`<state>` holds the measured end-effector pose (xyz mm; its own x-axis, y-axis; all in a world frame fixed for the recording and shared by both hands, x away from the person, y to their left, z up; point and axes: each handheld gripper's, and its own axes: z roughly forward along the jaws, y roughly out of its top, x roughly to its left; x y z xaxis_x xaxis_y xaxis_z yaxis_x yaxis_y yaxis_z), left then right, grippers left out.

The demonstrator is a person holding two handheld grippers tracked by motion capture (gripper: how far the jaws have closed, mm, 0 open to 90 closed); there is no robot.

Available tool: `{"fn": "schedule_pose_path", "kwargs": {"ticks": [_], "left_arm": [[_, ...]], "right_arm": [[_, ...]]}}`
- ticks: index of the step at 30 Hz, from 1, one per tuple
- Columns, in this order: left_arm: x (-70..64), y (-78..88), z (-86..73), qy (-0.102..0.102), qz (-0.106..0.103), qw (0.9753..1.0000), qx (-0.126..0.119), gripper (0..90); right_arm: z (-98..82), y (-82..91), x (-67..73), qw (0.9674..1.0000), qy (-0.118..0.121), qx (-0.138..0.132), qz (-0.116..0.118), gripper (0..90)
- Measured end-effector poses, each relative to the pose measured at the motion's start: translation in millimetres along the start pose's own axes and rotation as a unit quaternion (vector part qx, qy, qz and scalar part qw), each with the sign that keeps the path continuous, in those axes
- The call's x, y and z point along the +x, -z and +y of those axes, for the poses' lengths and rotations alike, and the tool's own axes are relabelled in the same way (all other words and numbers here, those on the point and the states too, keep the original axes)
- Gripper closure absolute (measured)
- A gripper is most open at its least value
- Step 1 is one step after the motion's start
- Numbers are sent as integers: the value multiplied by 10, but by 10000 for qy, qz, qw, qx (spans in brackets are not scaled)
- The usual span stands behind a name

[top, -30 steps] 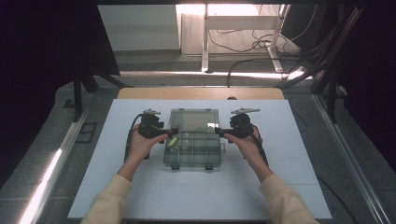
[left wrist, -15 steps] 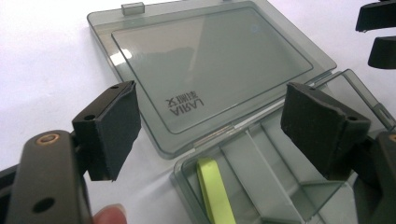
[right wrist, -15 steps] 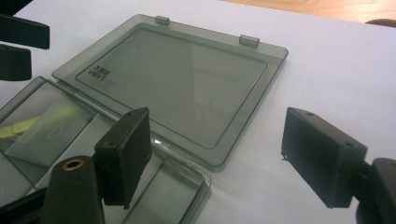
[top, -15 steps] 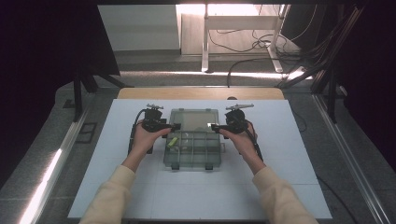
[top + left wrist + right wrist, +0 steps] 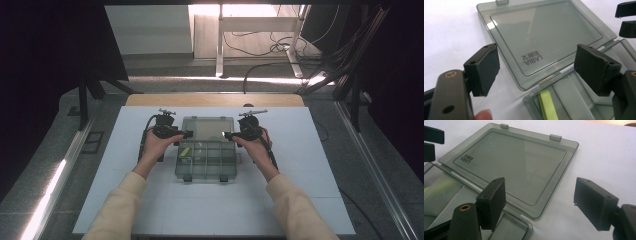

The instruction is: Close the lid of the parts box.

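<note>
A: High view: smoke-grey organizer box [image 5: 206, 159] mid-bench [image 5: 300, 200], lid [image 5: 207, 126] flung flat behind; left gripper [image 5: 186, 134] and right gripper [image 5: 228, 135] at hinge corners.

B: Left gripper view: jaws spread, empty. Right gripper view: same. Pinch both lid corners evenly, swing together.

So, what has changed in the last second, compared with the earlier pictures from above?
Both grippers moved away from the person along the sides of the organizer box. The left gripper and right gripper were beside the compartments one second ago; now they sit at the hinge line, jaws open and holding nothing. The lid lies flat open on the table as before, and the box has not shifted.
</note>
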<state>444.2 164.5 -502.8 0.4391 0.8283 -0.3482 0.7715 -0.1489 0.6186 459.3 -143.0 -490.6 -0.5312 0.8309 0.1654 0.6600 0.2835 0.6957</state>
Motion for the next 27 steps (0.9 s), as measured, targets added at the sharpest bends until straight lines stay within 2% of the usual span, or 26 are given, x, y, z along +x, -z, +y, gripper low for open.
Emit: {"fn": "schedule_pose_path", "kwargs": {"ticks": [9,14,18,24,27], "left_arm": [[39,-93,26,14,-62,9997,250,216],[58,-143,49,115,-87,9993,341,218],[69,-168,50,224,-150,9991,325,219],[76,-192,51,195,-170,9989,391,232],[88,-208,48,259,-192,9986,412,232]], "right_arm": [[47,-84,-33,9999,-141,26,24,265],[53,-143,-42,9997,-205,104,38,269],[72,-186,-40,9996,-252,130,52,272],[89,-259,-44,9991,-326,256,51,273],[82,-289,-54,9988,-377,296,45,274]]}}
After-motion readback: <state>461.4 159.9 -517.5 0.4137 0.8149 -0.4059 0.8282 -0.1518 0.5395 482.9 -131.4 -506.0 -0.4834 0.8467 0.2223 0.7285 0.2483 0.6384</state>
